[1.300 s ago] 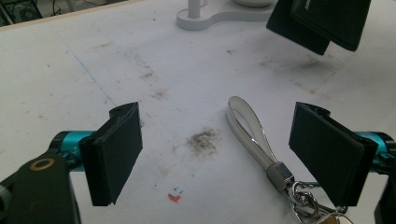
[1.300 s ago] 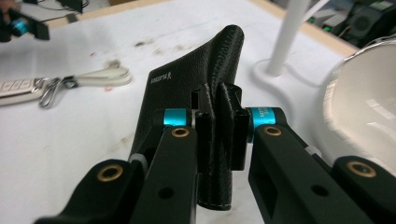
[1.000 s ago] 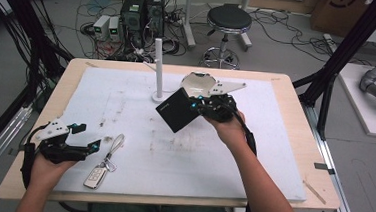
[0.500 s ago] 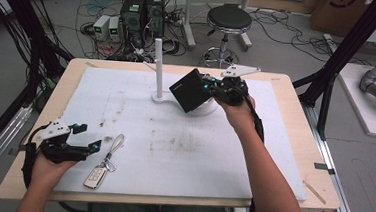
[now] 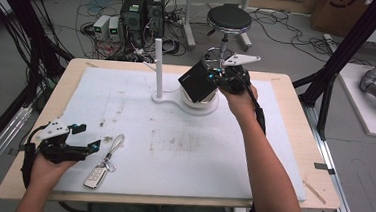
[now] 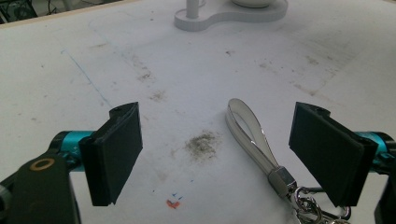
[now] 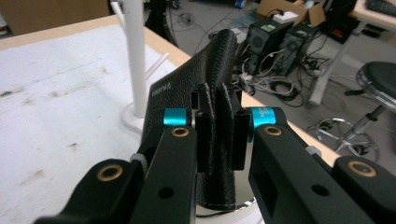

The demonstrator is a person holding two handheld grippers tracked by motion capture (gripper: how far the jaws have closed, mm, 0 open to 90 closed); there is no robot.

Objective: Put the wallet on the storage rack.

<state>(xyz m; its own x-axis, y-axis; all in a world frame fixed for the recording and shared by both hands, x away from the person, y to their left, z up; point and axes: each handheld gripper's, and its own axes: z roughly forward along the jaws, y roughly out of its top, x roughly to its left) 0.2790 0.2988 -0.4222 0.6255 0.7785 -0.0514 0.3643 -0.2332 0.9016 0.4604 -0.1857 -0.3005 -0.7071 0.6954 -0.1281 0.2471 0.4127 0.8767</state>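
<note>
My right gripper (image 5: 217,78) is shut on a black leather wallet (image 5: 197,81), holding it tilted just above the round dish of a white stand (image 5: 162,98) at the far middle of the table. In the right gripper view the wallet (image 7: 205,93) is pinched between the jaws, beside the stand's white post (image 7: 134,56). My left gripper (image 5: 87,139) stands open near the front left, resting low over the mat. A car key (image 5: 95,177) on a grey loop strap (image 5: 115,146) lies just right of it; the strap (image 6: 250,135) lies by the right jaw.
A stained white mat (image 5: 173,145) covers the wooden table (image 5: 297,93). Behind the table stand computers (image 5: 142,7) with cables and a stool (image 5: 227,21). Black frame posts (image 5: 339,61) rise at both sides.
My right gripper carried the wallet away from me and to the right, from mid-table to above the stand's dish. The left gripper stayed put.
</note>
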